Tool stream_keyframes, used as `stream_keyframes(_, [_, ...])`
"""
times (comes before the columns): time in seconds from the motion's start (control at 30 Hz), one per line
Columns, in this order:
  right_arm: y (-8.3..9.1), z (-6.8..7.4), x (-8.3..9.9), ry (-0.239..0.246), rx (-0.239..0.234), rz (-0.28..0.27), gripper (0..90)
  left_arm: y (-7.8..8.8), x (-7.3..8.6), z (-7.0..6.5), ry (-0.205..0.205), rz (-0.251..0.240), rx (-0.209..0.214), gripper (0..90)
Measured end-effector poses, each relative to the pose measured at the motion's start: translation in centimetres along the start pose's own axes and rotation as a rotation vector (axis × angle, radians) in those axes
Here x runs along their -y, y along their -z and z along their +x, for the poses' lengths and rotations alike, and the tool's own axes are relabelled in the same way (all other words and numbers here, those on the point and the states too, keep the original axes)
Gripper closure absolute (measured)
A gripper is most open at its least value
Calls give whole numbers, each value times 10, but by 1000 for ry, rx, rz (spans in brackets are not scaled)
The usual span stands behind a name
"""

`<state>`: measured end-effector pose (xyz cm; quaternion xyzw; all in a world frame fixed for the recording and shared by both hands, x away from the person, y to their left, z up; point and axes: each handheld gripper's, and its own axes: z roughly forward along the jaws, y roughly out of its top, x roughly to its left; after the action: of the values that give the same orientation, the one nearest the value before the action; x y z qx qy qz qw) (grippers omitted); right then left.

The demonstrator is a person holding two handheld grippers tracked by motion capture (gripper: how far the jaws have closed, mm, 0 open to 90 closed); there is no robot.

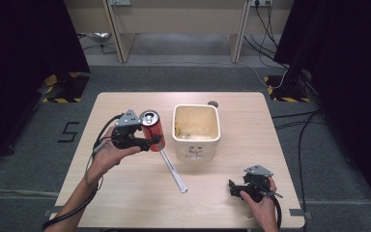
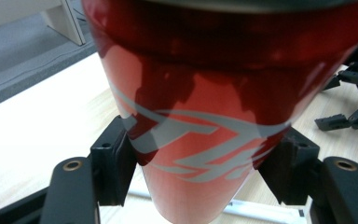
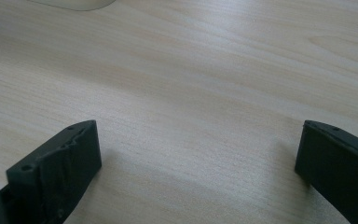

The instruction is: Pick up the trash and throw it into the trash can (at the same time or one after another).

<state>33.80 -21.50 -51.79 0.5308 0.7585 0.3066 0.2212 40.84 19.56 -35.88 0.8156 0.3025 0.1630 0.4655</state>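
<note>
Right gripper (image 1: 234, 188) idle at lower right, jaws wide apart, nothing between; left gripper (image 1: 153, 141) clamps red can (image 1: 152, 129) left of centre, beside bin (image 1: 196, 137); keep can upright, clear the rim, then release

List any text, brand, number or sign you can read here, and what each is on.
"5": dark number on the grey floor, left of the table.
Red can in the left gripper: white script lettering, cropped, not readable.
Cream bin: small dark marks on the front, too blurred to read.
</note>
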Motion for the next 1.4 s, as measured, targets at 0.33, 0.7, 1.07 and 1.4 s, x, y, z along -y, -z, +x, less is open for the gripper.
stream_keyframes(0.33, [0,0,0,0,0,-1,3,-2,-35,-2,-16,-19,46,342])
stream_keyframes(0.7, [0,0,0,0,0,-1,3,-22,-71,-8,-35,-21,68,342])
stream_keyframes(1.07, [0,0,0,-2,-1,1,3,-70,-86,-14,-20,2,84,342])
stream_keyframes(1.4, [0,0,0,0,1,-2,3,-112,-76,-14,-8,47,70,340])
